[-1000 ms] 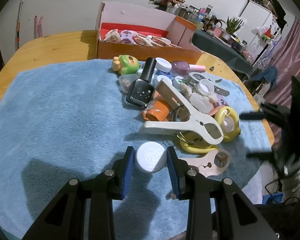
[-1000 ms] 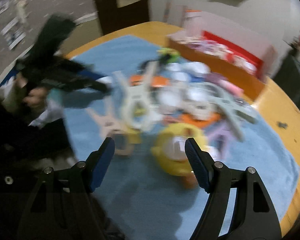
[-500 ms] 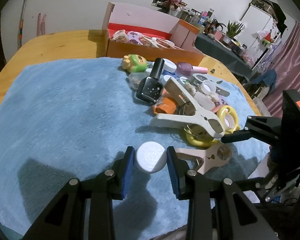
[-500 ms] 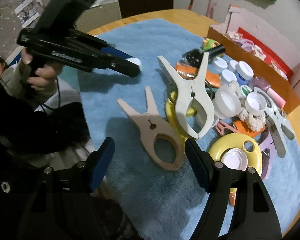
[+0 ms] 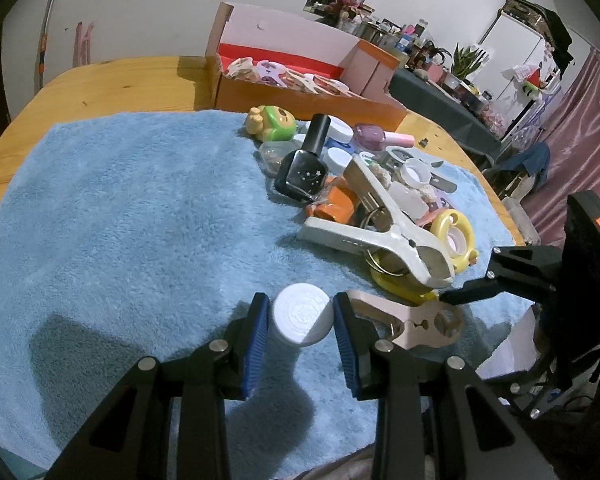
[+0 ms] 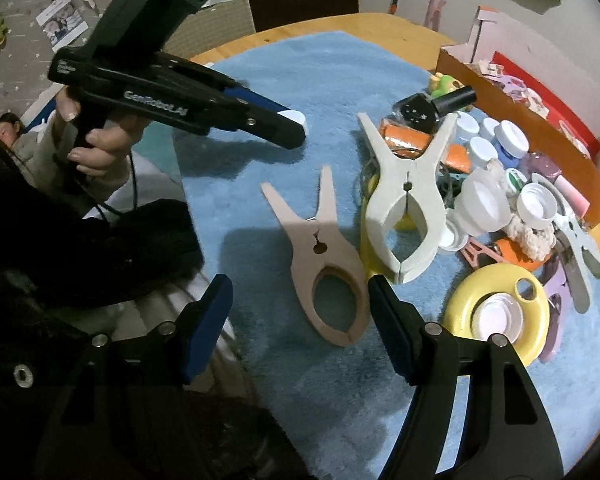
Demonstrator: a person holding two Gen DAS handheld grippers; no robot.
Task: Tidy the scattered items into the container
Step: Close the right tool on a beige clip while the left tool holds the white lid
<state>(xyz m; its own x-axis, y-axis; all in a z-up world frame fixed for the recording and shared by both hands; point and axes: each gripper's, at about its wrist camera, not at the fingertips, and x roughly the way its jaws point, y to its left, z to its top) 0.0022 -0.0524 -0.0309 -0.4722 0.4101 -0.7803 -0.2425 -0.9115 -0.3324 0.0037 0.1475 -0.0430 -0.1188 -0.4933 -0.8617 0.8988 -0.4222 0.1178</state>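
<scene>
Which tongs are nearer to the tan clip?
Right. The right tongs, closing, straddle the tan clip at its ring end. The left tongs sit beside its handles, shut on a white cap.

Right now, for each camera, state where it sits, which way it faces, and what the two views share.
Left wrist: on the left gripper, looking down along its fingers, shut on the white cap, across the blue towel toward the cardboard box.
Right wrist: on the right gripper, jaws closing around nothing yet, over the tan clip; the person's hand shows.
Shared: the tan clip, the cream clip, each other's gripper.
</scene>
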